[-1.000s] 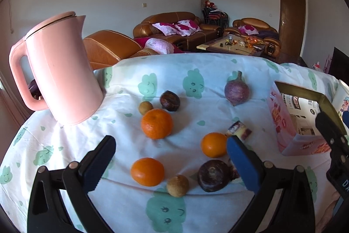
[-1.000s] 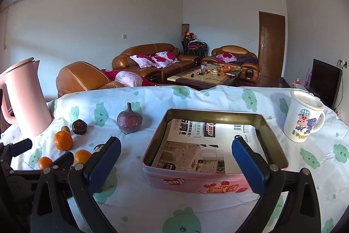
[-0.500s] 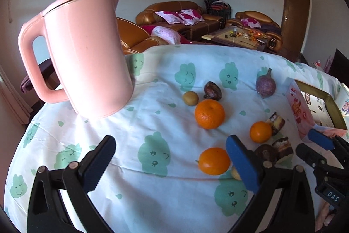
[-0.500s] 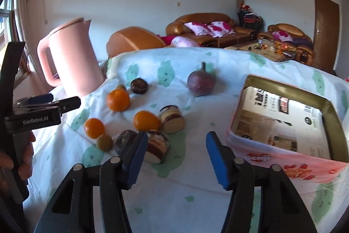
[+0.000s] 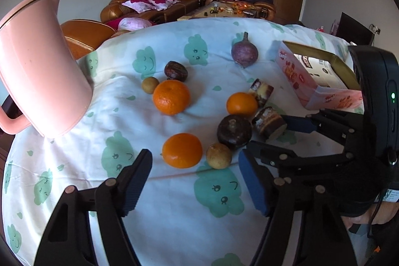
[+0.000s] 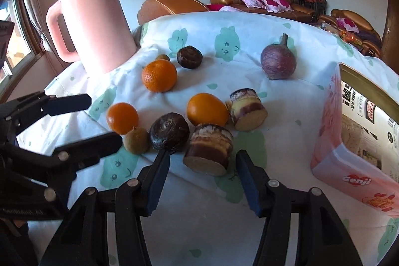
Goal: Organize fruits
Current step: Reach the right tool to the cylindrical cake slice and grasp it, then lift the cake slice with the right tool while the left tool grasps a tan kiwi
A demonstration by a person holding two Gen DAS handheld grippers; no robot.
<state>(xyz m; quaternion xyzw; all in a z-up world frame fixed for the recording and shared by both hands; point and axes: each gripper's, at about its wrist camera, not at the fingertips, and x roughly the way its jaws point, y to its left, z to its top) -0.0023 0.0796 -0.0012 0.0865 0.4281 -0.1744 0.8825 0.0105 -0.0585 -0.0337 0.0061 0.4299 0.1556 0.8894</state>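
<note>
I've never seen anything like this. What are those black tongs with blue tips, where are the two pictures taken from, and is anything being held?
There is no robot here: a person holds one two-finger gripper in each hand, and each carries a wide-angle camera looking along its fingers. One picture comes from the left gripper, the other from the right gripper; each also shows the other tool from the side. Both are open and hold nothing.

On the cloud-print tablecloth lie three oranges; the nearest orange sits in front of the left gripper. Around them are small brown fruits, dark round fruits and a purple root-like bulb. A cut sugarcane piece lies just ahead of the right gripper's open fingers. A pink kettle and an open pink tin lined with paper stand at the sides.
</note>
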